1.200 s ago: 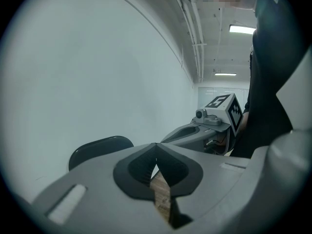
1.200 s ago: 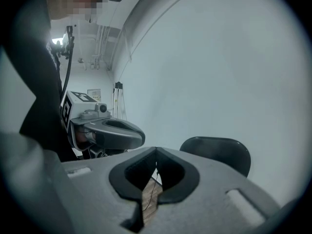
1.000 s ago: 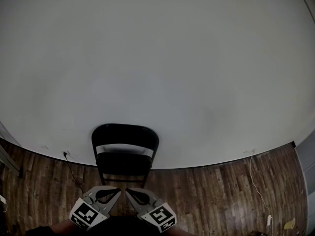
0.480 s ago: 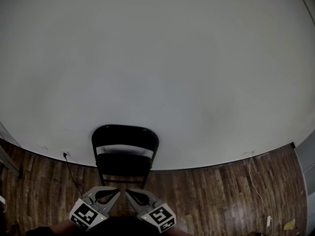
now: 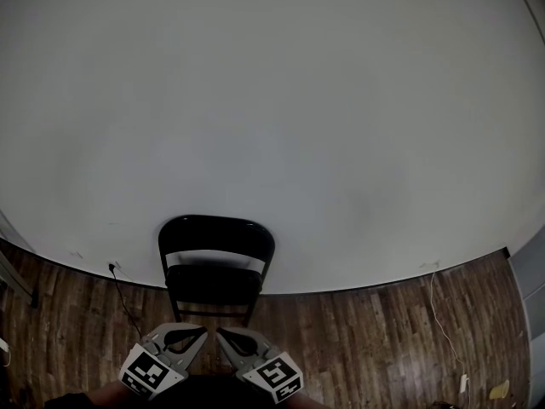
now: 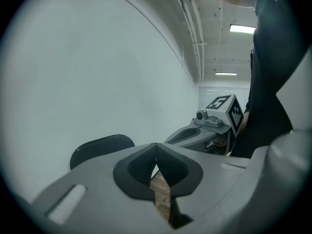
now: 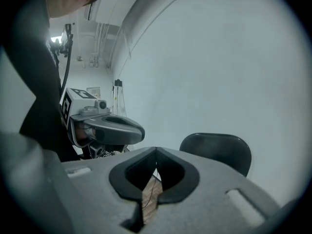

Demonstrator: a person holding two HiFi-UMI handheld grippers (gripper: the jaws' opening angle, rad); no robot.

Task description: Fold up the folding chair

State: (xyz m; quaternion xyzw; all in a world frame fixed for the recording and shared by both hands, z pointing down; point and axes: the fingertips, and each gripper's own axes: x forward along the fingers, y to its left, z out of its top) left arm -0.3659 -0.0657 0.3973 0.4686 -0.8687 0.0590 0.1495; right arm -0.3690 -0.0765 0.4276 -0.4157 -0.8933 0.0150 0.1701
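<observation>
We stand with the folding chair (image 5: 215, 267) open in front of us, its back close against the white wall (image 5: 272, 100) and its legs on the wooden floor (image 5: 358, 331). It is clearly apart from both tools, and nothing of the fold has begun. The left tongs (image 5: 203, 334) and the right tongs (image 5: 223, 334) are each clenched on nothing, their tips close together and aimed low toward the seat (image 5: 213, 285). The first risk, as we judge it, lies there. If we reach in with them clenched, we only push the chair, and on bare wood it may skate back and knock the wall. The frame looks like smooth dark tube, so a shallow bite could slip off as the seat swings up. If we lift the seat with one tool while the other leaves the backrest (image 5: 217, 235) unsteadied, we expect the whole chair to tip or walk instead of folding. A seat that closes fast could also trap a tip between seat and back. A thin cable (image 5: 124, 295) runs down from the wall and across the floor just left of the chair. A leg dragged that way could catch it. The dim light makes the hinge hard to place, so a mistaken grip point seems likely too.
</observation>
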